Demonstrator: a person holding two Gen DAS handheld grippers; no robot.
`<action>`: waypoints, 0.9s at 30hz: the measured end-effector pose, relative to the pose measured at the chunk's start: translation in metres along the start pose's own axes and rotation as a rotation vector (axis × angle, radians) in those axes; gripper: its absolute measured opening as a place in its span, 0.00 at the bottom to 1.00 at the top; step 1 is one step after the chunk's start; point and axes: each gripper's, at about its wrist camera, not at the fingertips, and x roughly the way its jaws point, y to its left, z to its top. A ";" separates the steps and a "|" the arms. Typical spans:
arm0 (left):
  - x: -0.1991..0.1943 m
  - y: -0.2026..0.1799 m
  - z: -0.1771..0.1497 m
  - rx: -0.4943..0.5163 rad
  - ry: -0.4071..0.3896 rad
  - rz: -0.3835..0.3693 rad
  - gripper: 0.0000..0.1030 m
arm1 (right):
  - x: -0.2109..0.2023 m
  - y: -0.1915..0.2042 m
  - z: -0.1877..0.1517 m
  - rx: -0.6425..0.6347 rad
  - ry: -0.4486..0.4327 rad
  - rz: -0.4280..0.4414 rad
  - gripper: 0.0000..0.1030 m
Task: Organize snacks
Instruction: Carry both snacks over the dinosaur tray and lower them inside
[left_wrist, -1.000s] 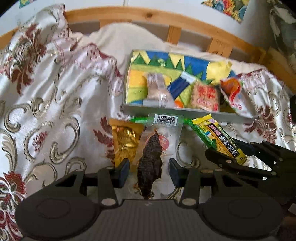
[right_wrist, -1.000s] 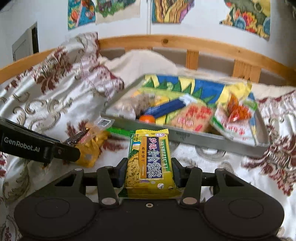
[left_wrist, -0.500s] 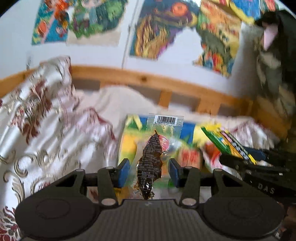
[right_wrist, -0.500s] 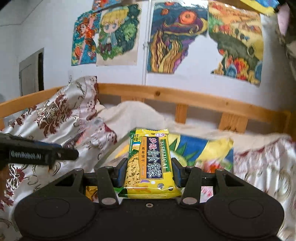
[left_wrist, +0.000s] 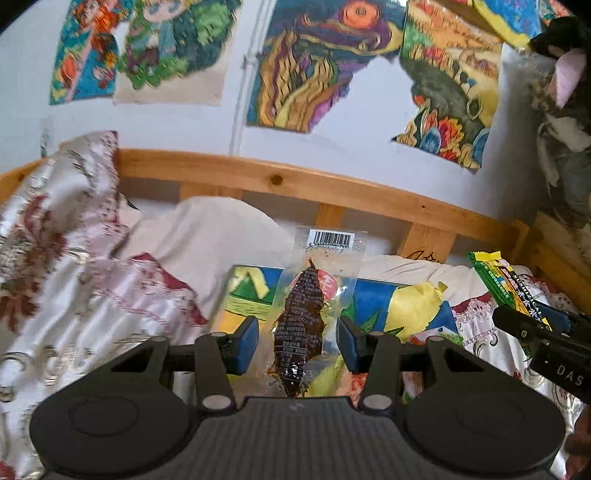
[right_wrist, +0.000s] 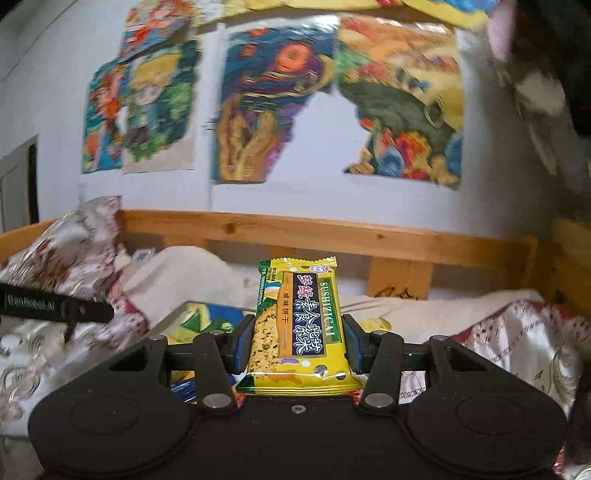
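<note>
My left gripper (left_wrist: 297, 341) is shut on a clear packet of dark dried meat (left_wrist: 301, 325) with a barcode at its top, held up in the air. My right gripper (right_wrist: 295, 345) is shut on a yellow cracker packet (right_wrist: 299, 325), also lifted. In the left wrist view the yellow cracker packet (left_wrist: 506, 284) and the right gripper's finger (left_wrist: 532, 328) show at the right. The colourful snack tray (left_wrist: 373, 295) lies on the bed below and beyond both packets; it also shows in the right wrist view (right_wrist: 199, 317). The left gripper's finger (right_wrist: 55, 306) shows at the left there.
A patterned bedspread (left_wrist: 74, 295) covers the bed, bunched up at the left. A wooden bed rail (left_wrist: 295, 184) runs behind the tray. Colourful posters (left_wrist: 325, 66) hang on the white wall. Dark clothing (left_wrist: 565, 110) hangs at the far right.
Both grippers have risen off the bed with their packets and tilted upward, so the wall and posters fill the views. The tray has dropped low in both views.
</note>
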 end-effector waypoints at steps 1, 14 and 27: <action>0.010 -0.005 0.001 -0.003 0.009 -0.005 0.49 | 0.007 -0.007 0.000 0.029 0.010 0.008 0.49; 0.112 -0.063 -0.020 0.010 0.162 -0.017 0.49 | 0.071 -0.078 -0.026 0.368 0.192 0.007 0.49; 0.144 -0.082 -0.038 0.043 0.275 0.026 0.49 | 0.087 -0.090 -0.053 0.507 0.299 -0.010 0.49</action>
